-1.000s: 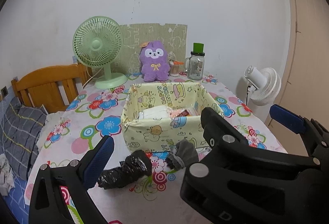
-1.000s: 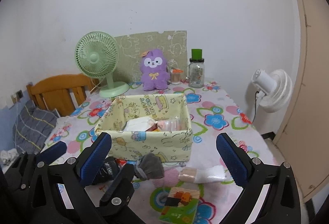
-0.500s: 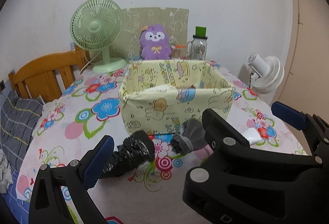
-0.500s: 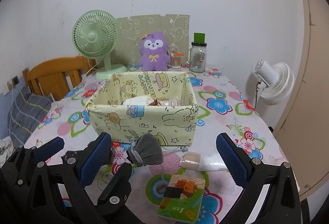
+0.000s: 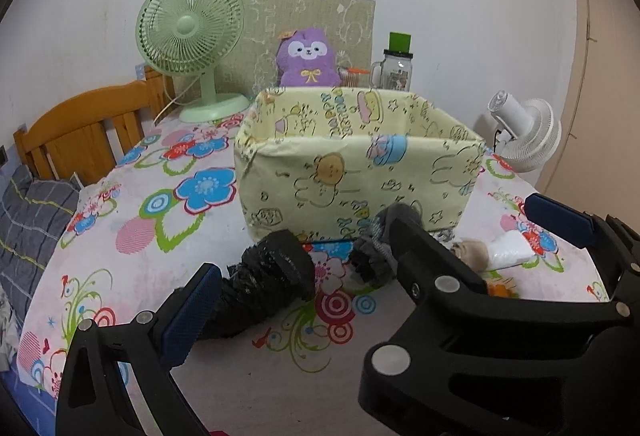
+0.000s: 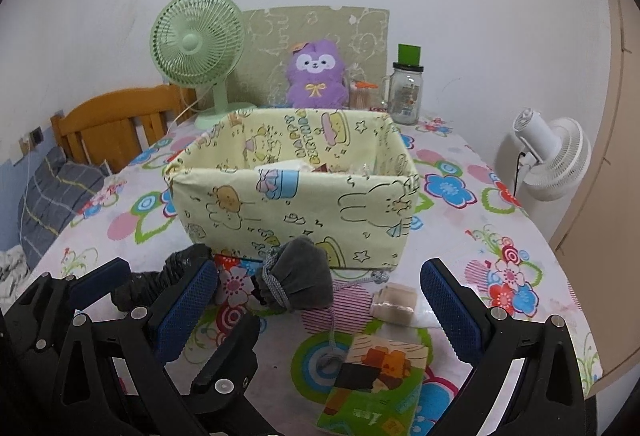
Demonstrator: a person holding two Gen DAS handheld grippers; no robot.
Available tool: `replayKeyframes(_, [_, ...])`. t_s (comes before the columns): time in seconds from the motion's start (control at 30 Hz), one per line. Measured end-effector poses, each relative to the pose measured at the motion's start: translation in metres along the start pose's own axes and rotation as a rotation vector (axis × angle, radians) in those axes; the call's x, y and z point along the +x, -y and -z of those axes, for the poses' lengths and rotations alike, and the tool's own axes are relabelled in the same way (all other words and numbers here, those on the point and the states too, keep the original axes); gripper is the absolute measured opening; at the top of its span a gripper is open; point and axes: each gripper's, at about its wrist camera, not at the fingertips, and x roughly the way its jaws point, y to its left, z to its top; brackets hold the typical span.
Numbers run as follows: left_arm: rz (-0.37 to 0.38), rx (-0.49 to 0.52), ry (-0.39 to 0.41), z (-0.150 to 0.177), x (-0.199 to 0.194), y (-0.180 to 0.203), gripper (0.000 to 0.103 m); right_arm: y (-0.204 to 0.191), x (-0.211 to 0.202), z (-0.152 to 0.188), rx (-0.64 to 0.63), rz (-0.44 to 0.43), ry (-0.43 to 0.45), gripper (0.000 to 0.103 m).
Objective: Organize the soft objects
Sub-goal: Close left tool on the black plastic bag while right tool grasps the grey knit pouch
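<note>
On the flowered tablecloth in front of a yellow cartoon-print fabric box (image 5: 280, 175) (image 6: 240, 220) lie several soft items. A crumpled black bag (image 5: 268, 284) (image 6: 160, 284) lies on the left, with a grey drawstring pouch (image 6: 300, 284) (image 5: 372, 256) beside it. My left gripper (image 5: 320, 288) is open low over the table, and the black bag lies by its left pad. My right gripper (image 6: 320, 292) is open, its blue pads flanking the grey pouch without touching it. The two grippers overlap, and a black right-gripper finger (image 5: 436, 276) partly hides the pouch.
A beige roll in clear wrap (image 6: 394, 304) and a green packet (image 6: 376, 384) lie at the front right. Behind the box stand a purple plush (image 6: 316, 75), a green fan (image 6: 200, 43) and a glass jar (image 6: 406, 91). A wooden chair (image 5: 80, 127) is on the left, a white fan (image 6: 552, 151) on the right.
Both grippers have sunk lower and come closer to the items in front of the box, so less of the box's inside shows. Both stayed open and nothing was picked up.
</note>
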Motion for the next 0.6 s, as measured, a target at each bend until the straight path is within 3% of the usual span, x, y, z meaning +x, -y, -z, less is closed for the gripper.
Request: replayKeyframes(0.6, [-0.042, -0.017, -0.057, 0.004, 0.027, -0.017, 0.103, -0.011, 0.039, -0.001, -0.016, -0.051, -0.073, 0.098])
